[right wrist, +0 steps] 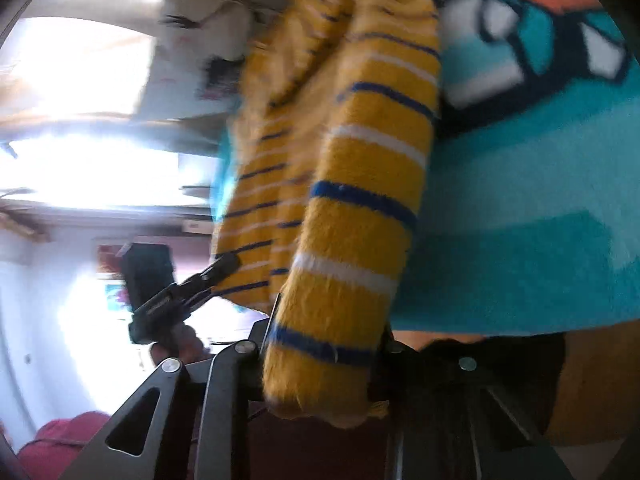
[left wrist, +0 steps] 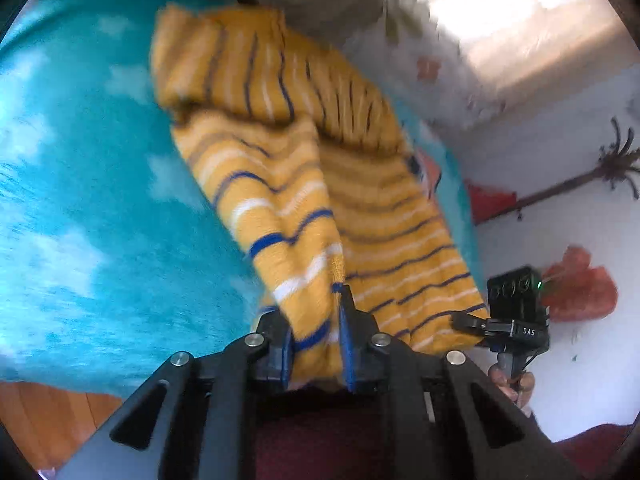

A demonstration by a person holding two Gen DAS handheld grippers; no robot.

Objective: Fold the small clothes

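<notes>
Left wrist view, striped sweater [left wrist: 280, 184] apparently pinched in left tool [left wrist: 316, 320]

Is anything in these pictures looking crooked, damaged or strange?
Nothing is damaged or spilled. The yellow striped sweater is bunched and twisted on the turquoise blanket, with a bunch clamped in each of the left gripper and right gripper.

White walls [left wrist: 568, 380], wooden floor [left wrist: 44, 416], bright window [right wrist: 80, 60]

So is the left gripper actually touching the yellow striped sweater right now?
Touching. The left wrist view shows the left gripper with its fingers closed on a fold of the yellow striped sweater, knit bunched between them.
</notes>
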